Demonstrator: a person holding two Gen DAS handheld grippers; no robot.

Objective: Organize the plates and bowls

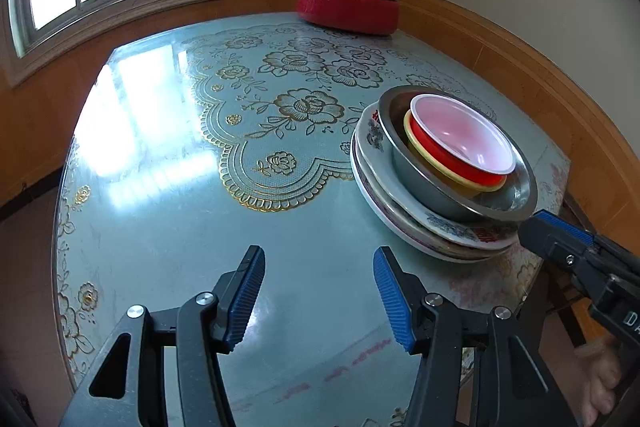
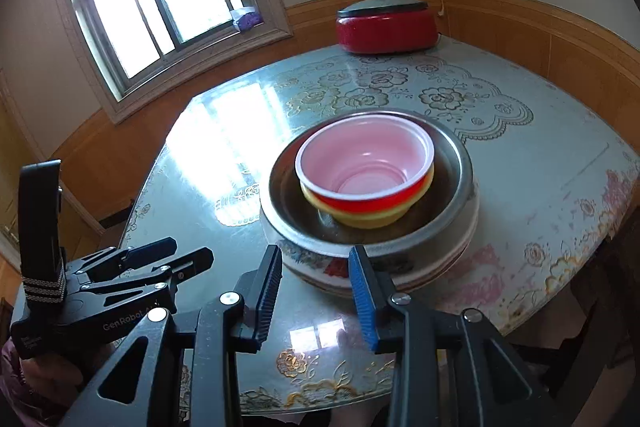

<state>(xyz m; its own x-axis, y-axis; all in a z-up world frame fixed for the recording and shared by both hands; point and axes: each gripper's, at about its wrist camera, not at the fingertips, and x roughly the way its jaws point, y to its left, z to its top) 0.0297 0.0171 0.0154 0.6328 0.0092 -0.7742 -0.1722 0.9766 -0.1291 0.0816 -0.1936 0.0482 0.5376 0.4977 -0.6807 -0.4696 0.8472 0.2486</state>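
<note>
the plates and bowls are gathered into one nest on the bench (image 1: 168,235), widest at the bottom so each piece seats in the one below: a stack of patterned plates (image 1: 404,223) lying flat, a steel bowl (image 1: 428,187) on them, then a yellow bowl (image 1: 416,147) and, innermost, a red bowl (image 1: 448,155) with a pale pink inside. in the left wrist view the pile lies at about three o'clock, close to the bench's right-hand edge; in the right wrist view it is dead centre, just past the fingertips at twelve o'clock.

the left gripper (image 1: 319,291) hangs over bare bench, its jaws released and nothing between them, well apart from the pile. that reads as a hand standing clear, its part done.

the right gripper (image 2: 316,291) points at the near rim of the plates, jaws parted and gripping nothing, the rim showing between the fingers but beyond them. it looks placed either to nudge the pile or to leave it; i cannot tell which.

a red lidded pot (image 1: 348,7) stands at twelve o'clock on the far side of the bench, no part of the pile.

the sorting looks essentially finished.
</note>
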